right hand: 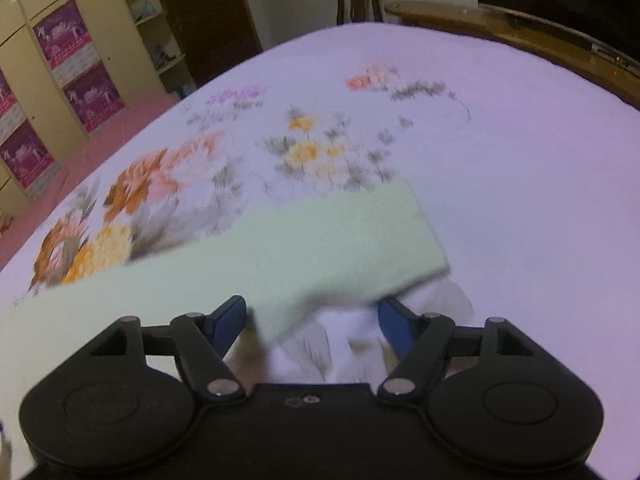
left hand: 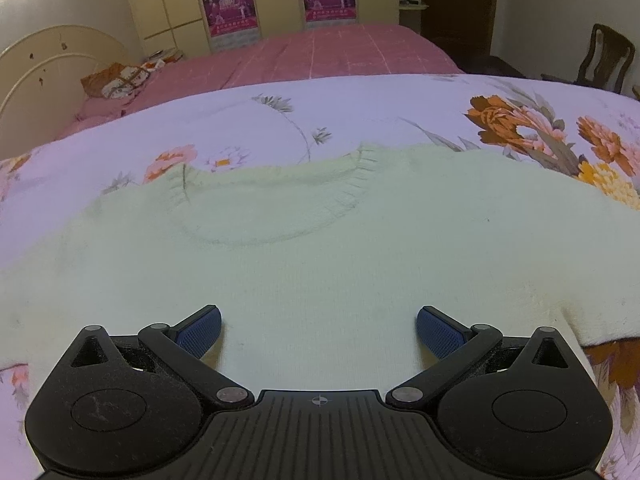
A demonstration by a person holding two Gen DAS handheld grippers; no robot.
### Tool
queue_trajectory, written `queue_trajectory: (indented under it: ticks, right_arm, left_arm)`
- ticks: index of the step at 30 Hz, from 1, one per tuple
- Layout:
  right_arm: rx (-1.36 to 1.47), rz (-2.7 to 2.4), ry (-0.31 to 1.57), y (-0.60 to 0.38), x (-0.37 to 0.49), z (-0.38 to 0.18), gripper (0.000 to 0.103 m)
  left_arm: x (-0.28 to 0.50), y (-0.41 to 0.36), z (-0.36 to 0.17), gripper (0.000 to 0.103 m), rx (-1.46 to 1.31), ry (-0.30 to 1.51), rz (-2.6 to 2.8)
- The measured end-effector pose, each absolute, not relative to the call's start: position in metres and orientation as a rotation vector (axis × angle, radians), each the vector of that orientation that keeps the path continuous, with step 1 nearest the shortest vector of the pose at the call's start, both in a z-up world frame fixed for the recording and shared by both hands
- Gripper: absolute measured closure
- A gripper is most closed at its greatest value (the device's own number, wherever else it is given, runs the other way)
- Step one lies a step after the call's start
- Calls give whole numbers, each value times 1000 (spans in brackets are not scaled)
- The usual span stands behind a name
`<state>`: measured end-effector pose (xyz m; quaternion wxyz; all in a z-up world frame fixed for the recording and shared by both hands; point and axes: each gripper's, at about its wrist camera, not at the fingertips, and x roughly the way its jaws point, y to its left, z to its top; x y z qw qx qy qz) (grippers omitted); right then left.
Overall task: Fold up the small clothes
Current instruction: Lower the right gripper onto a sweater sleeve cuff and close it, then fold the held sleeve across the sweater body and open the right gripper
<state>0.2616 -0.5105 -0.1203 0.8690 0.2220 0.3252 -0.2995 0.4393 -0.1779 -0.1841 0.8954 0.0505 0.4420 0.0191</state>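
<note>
Presently, pale green sweater lies flat on floral bedsheet. Left gripper and right gripper gape wide, empty. Sleeve fold pending; grasp cuff next.

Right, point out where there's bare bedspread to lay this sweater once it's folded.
Free: the plain lilac stretch of bedspread beyond the sleeve, toward the wooden footboard; also the strip past the sweater collar, before the pink bed. Crowded: under both grippers, where the sweater covers everything.
</note>
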Motion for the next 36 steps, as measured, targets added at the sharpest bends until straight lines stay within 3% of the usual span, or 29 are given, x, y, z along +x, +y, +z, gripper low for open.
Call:
queue_trajectory:
  ticks: [2, 3, 4, 8, 22, 31, 33, 36]
  right_arm:
    - [458, -610, 653, -513, 266, -121, 49]
    - [460, -618, 649, -516, 268, -122, 71]
    - [469, -614, 638, -519, 268, -123, 84]
    - [476, -602, 618, -519, 268, -121, 96]
    - [261, -104, 514, -360, 338, -60, 98]
    - [69, 265, 648, -187, 398, -99, 98]
    - [-7, 306, 691, -157, 401, -111, 93]
    - [-103, 342, 730, -122, 400, -124, 71]
  left_arm:
    - [439, -175, -184, 0, 100, 912, 36]
    - [439, -173, -184, 0, 95, 910, 36]
    - [439, -171, -183, 0, 86, 908, 38]
    - [437, -160, -180, 0, 31, 894, 24]
    - [423, -90, -151, 0, 0, 842, 102]
    - [406, -10, -143, 0, -64, 819, 236]
    - [404, 3, -145, 0, -82, 822, 231]
    - [404, 15, -150, 0, -106, 832, 204]
